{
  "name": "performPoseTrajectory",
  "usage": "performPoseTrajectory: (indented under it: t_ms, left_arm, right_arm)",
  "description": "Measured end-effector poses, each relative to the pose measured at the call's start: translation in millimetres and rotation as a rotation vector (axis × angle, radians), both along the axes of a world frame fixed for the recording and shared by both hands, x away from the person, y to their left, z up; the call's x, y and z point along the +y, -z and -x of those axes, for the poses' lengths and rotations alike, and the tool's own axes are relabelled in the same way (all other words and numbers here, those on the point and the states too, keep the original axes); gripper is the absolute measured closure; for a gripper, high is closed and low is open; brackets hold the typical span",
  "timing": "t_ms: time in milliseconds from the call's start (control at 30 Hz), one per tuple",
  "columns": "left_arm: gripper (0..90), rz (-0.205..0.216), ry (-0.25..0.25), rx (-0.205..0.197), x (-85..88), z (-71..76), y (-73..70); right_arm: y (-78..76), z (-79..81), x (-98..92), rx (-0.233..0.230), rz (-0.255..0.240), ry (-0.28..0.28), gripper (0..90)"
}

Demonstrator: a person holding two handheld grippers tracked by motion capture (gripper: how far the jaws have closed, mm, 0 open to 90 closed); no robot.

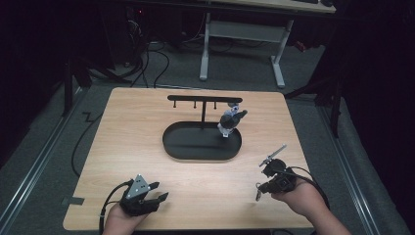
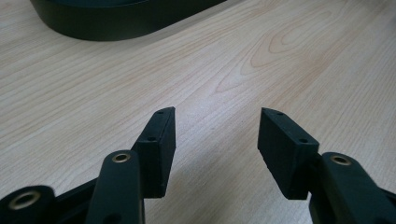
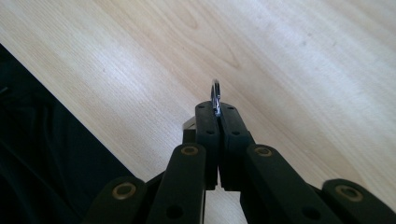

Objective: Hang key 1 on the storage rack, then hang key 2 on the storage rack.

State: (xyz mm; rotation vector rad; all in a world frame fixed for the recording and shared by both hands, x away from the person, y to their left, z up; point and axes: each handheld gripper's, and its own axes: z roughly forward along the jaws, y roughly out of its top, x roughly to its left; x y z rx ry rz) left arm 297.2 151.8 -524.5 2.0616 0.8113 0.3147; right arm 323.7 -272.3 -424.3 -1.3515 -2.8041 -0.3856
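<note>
The right gripper (image 3: 215, 112) has its two black jaws clamped flat on a thin silvery metal ring (image 3: 215, 92), apparently the loop of a keychain whose slim metal end (image 1: 274, 154) sticks out past the hand in the high view. It is held over the right near part of the pale wooden table (image 1: 137, 127), clear of the surface. The left gripper (image 2: 217, 140) rests low at the near left with its jaws apart and nothing between them.

Well ahead stands a black oval metal tray (image 1: 181, 147) with a T-shaped hanging bar (image 1: 204, 99); a small grey figure charm (image 1: 230, 122) already hangs at its right end. The likely step is carrying the ring to a free peg. To do it well, the grip should stay firm, the ring open toward the peg, and the approach slow enough not to swing the charm.
</note>
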Motion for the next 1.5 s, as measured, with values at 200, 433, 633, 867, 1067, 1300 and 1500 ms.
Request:
performPoseTrajectory:
  t_ms: [200, 433, 633, 867, 1067, 1300, 1500]
  left_arm:
    - [47.4, 0.004, 0.003, -0.002, 0.7, -0.3, -0.8]
    - [47.3, 0.019, -0.004, -0.005, 1.5, 0.4, -1.4]
    - [47.3, 0.023, -0.008, -0.01, 3.3, 0.0, -2.1]
    - [47.3, 0.02, -0.016, -0.009, 8.2, 3.0, -2.7]
    - [47.3, 0.024, -0.033, -0.01, 13.1, 5.5, -2.3]
    - [47.3, 0.023, -0.043, -0.012, 17.7, 8.0, -3.4]
    - [47.3, 0.022, -0.047, -0.009, 19.3, 8.7, -2.7]
  right_arm:
    - [-16.6, -7.9, 4.5, -0.019, 0.005, 0.013, 89.3]
    - [-26.5, -17.8, 11.2, -0.026, 0.02, 0.017, 89.3]
    - [-34.9, -26.8, 18.3, -0.032, 0.016, 0.016, 89.3]
    - [-39.1, -39.8, 26.8, -0.036, 0.024, 0.017, 89.2]
    - [-47.2, -55.3, 37.8, -0.041, 0.012, 0.014, 89.2]
    - [-58.7, -76.0, 54.7, -0.039, 0.025, 0.013, 89.2]
    - [-66.6, -94.2, 65.6, -0.044, 0.028, -0.002, 89.2]
